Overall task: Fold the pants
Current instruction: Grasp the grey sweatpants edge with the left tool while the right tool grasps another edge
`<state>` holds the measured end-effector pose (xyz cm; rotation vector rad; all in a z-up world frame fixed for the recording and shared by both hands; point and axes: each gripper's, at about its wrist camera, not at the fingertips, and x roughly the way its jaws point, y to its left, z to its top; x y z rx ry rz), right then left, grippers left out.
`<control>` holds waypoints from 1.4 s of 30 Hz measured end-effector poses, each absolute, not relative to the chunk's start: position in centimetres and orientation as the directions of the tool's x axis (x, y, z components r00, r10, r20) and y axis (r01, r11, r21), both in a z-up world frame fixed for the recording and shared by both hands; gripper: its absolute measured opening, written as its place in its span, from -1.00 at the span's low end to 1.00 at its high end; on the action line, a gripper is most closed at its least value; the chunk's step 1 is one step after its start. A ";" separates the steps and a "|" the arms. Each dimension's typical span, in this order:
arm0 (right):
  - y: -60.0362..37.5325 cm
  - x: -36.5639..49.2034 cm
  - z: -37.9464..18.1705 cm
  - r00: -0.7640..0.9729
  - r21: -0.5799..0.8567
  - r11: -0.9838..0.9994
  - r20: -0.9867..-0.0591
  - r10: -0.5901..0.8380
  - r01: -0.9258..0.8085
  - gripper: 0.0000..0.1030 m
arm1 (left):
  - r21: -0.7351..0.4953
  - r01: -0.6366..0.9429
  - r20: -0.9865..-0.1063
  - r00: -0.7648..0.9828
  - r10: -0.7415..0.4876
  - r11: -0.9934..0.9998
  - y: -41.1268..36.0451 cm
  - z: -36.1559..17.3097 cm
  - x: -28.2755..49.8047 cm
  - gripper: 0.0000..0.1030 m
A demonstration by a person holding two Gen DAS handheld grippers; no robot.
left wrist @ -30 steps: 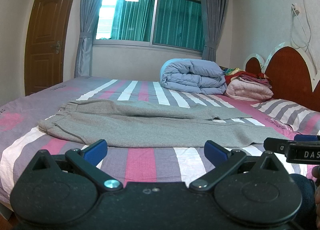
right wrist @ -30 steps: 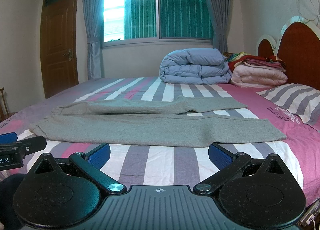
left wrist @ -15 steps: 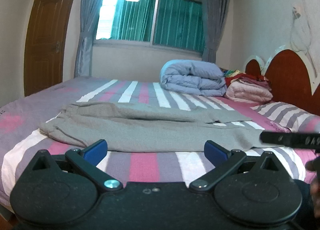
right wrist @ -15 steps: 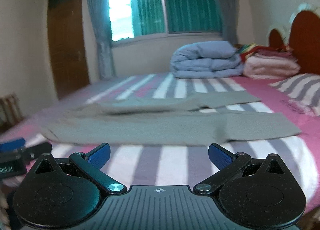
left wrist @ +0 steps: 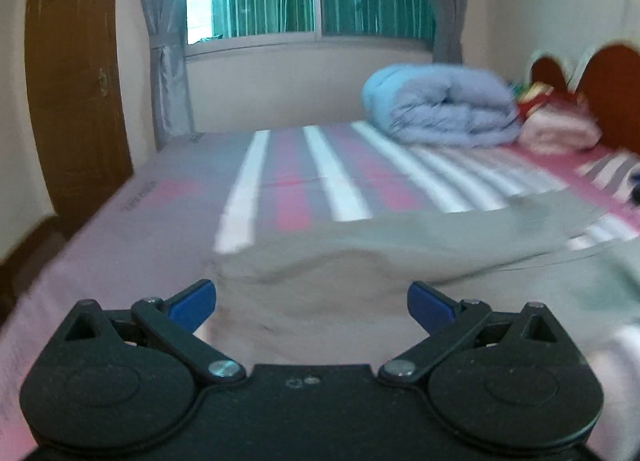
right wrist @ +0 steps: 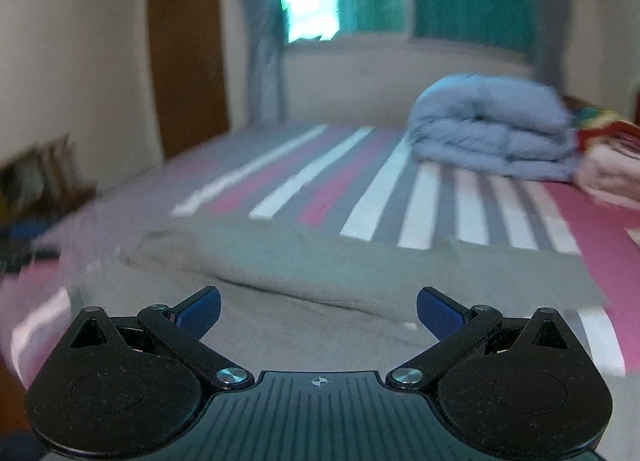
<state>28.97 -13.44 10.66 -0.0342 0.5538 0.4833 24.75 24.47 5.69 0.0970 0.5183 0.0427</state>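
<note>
Two spread grippers, left gripper [left wrist: 312, 301], right gripper [right wrist: 318, 307], one pants [right wrist: 320, 273]

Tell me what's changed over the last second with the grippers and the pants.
Both hand-held grippers, left and right, have moved in close over the grey fabric pants, jaws open, nothing grasped. The pants remain spread flat on the striped bedsheet; the folded blue quilt hasn't moved.

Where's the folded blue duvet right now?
The folded blue duvet lies at the far right of the striped bed, below the window, with the pink bedding pile to its right, well beyond the grey pants.
</note>
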 end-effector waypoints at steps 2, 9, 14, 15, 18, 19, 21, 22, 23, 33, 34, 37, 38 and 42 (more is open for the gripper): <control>-11.6 33.2 10.9 0.731 0.021 0.864 -0.523 0.438 -0.503 1.00 | 0.130 -0.001 -0.519 0.852 0.069 0.992 27.1 4.6 28.9 0.83; -5.9 48.3 6.1 0.717 0.052 0.852 -0.515 0.470 -0.521 0.99 | 0.046 0.017 -0.636 0.771 0.016 0.999 33.5 -1.2 41.3 0.25; -2.4 56.6 1.0 0.616 0.065 0.804 -0.606 0.503 -0.591 0.31 | 0.043 0.078 -0.726 0.688 -0.023 0.996 36.2 -4.1 46.2 0.22; -1.8 57.7 0.1 0.591 0.056 0.789 -0.631 0.502 -0.611 0.19 | 0.026 0.100 -0.740 0.671 -0.048 0.995 36.8 -4.7 46.5 0.22; -1.3 59.6 -2.4 0.533 0.060 0.745 -0.660 0.529 -0.665 0.11 | -0.017 0.136 -0.761 0.641 -0.101 0.991 37.8 -5.4 47.9 0.39; -1.1 60.4 -2.9 0.517 0.070 0.734 -0.665 0.540 -0.676 0.11 | -0.031 0.136 -0.762 0.638 -0.112 0.990 38.2 -5.6 48.3 0.49; -1.0 60.8 -3.7 0.472 0.100 0.710 -0.682 0.559 -0.697 0.11 | -0.048 0.134 -0.764 0.633 -0.123 0.990 38.8 -6.3 49.0 0.61; -0.7 61.2 -4.2 0.467 0.075 0.704 -0.699 0.542 -0.706 0.11 | -0.051 0.136 -0.760 0.638 -0.127 0.989 38.8 -6.4 49.1 0.61; -0.6 61.4 -4.7 0.455 0.070 0.694 -0.708 0.540 -0.716 0.11 | -0.057 0.134 -0.755 0.642 -0.131 0.989 38.8 -6.6 49.1 0.59; -0.7 59.1 -2.5 0.474 0.054 0.701 -0.700 0.534 -0.711 -0.84 | -0.017 0.210 -0.622 0.763 -0.174 0.978 37.7 -3.2 45.2 -0.74; -0.7 58.5 -1.4 0.487 0.053 0.701 -0.682 0.545 -0.711 -0.84 | -0.016 0.212 -0.590 0.787 -0.180 0.977 37.9 -2.2 44.4 -0.75; -1.6 55.5 2.1 0.530 0.020 0.694 -0.630 0.567 -0.720 -0.84 | -0.029 0.232 -0.503 0.837 -0.215 0.972 38.6 0.7 41.8 -0.75; -2.1 54.1 3.5 0.548 0.001 0.693 -0.610 0.572 -0.721 -0.84 | -0.020 0.244 -0.482 0.847 -0.223 0.970 38.7 1.7 40.7 -0.75; -3.3 47.7 7.7 0.617 -0.113 0.676 -0.538 0.574 -0.728 -0.84 | 0.032 0.279 -0.423 0.874 -0.240 0.960 37.1 3.8 35.8 -0.75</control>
